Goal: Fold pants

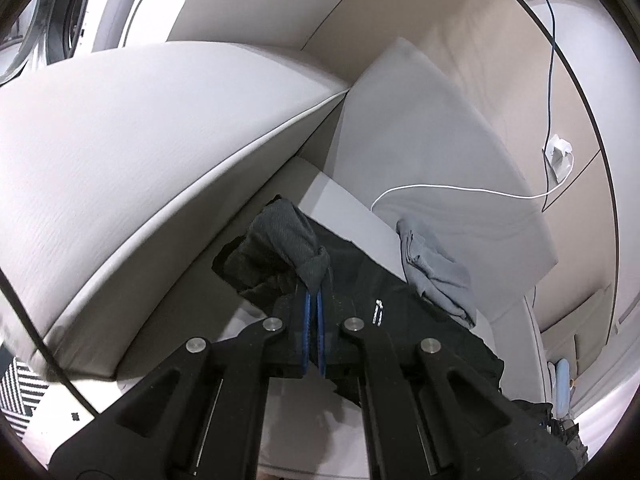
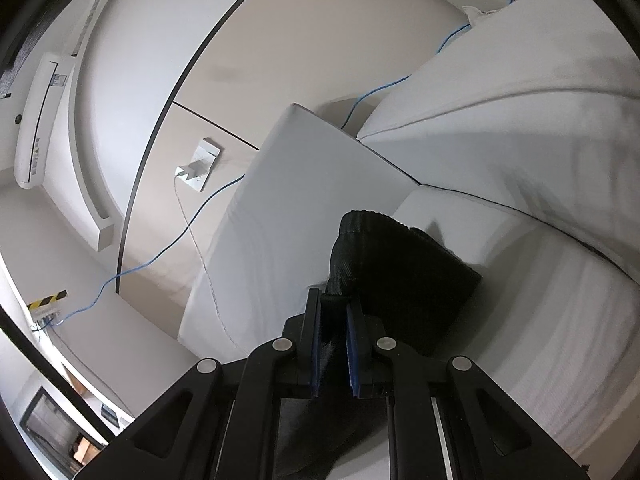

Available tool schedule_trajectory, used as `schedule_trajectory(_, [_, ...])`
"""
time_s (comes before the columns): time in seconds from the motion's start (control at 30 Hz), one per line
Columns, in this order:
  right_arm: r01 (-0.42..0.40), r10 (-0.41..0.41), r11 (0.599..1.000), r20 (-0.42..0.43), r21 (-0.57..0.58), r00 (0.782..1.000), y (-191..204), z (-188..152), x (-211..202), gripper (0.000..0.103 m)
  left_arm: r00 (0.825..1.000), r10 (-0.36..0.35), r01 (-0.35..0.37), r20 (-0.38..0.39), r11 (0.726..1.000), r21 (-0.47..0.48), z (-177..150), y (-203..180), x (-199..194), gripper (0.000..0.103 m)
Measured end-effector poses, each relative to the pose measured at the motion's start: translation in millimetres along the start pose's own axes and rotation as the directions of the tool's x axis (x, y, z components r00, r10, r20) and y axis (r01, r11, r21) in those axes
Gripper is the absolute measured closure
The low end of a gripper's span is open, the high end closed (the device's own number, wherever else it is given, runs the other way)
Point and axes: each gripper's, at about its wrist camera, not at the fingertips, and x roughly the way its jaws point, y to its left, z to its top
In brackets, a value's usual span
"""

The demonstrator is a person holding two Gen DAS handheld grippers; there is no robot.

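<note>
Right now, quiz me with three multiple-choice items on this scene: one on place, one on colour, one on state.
1. Where does the grey garment lie?
A. on the sofa seat beside the black pants
B. on the floor
C. on the wall socket

2. What colour are the pads inside the jaws?
A. red
B. blue
C. yellow

3. How does the right gripper stand?
A. wide open, nothing in it
B. shut on the pants
C. resting on the cushion

Key: 1 A, it lies on the seat against the pants. 2 B, blue strips line both jaws. 3 B, black ribbed cloth is pinched between its pads.
</note>
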Motion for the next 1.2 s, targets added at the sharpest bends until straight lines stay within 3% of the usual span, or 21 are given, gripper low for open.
schedule_trajectory(0.77, [0.072,-0.072,0.997,0.0,-0.023,0.997,23.2,46.4,89.9,0.095,0.995,0.091,-0.088,-0.036,0.993,0.084,58.2,-67.2,70.8,0.103])
schedule_trajectory(1.2, [0.168,-0.169,0.985,-0.027,-0.04,0.985,21.5,61.3,149.7,0.095,0.98,0.182,-0.177,-0.081,0.981,0.074,68.6,-72.6,112.5,0.103])
